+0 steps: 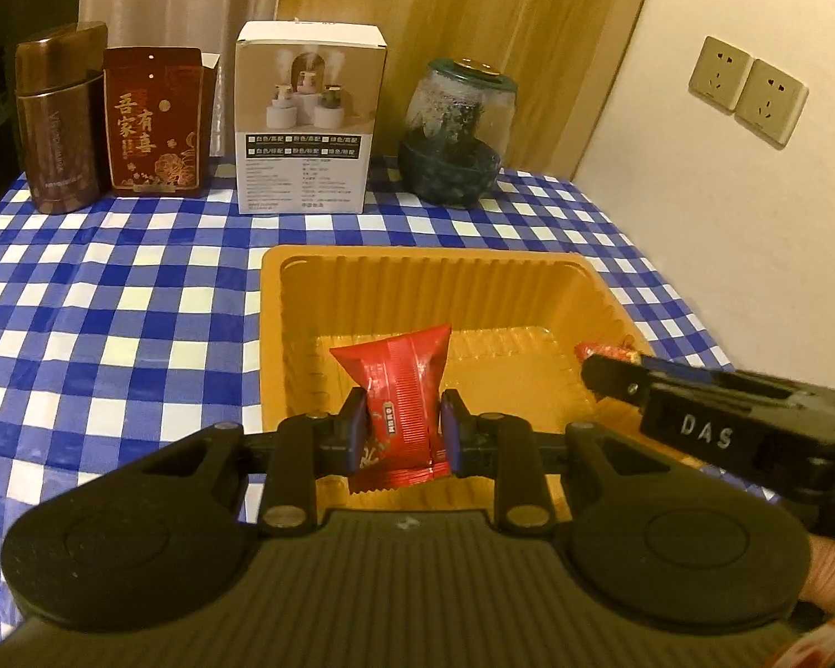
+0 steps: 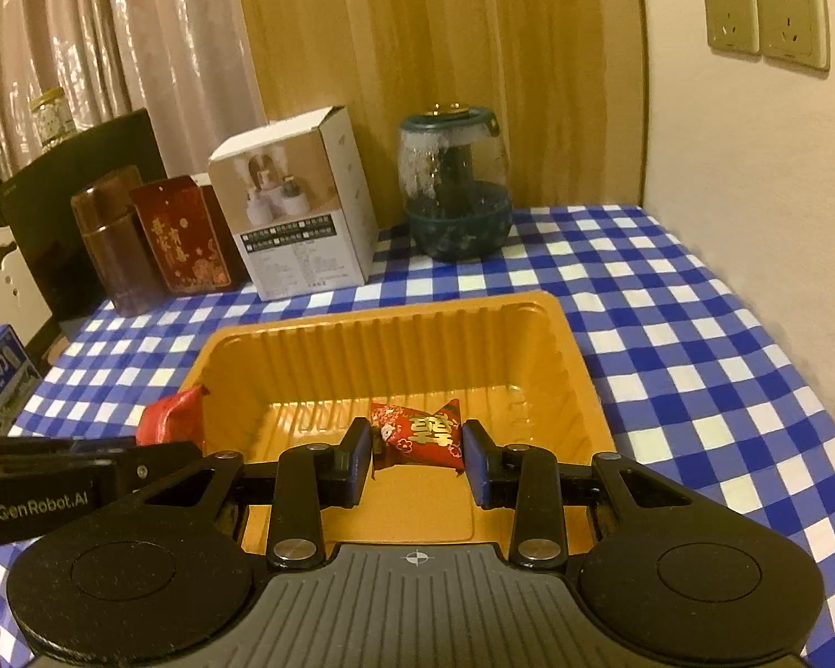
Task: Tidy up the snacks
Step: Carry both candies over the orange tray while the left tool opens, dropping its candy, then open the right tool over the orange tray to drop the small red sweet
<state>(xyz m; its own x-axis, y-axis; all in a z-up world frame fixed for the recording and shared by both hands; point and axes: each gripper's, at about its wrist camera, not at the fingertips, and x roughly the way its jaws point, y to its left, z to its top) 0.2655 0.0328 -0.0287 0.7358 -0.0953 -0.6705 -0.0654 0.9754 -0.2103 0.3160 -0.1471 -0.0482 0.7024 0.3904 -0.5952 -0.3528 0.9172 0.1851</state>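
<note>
On the blue-and-white checked tablecloth (image 1: 111, 300) sits a ribbed orange plastic tray (image 2: 534, 312). Over it, the left gripper (image 1: 398, 428) pinches a plain red snack packet (image 1: 403, 389); the right gripper (image 2: 417, 459) pinches a smaller red patterned candy (image 2: 423, 431).

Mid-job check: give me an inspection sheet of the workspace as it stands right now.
Surface: blue-and-white checked tablecloth.
Job's things: yellow tray; red snack packet; patterned red candy.
Clutter: brown tin, red box, white carton, glass jar at the back.
Grippers: left gripper shut on red snack packet over the tray; right gripper around the candy, contact unclear.
Cables: nothing seen.
Surroundings: curtains, wall sockets.
</note>
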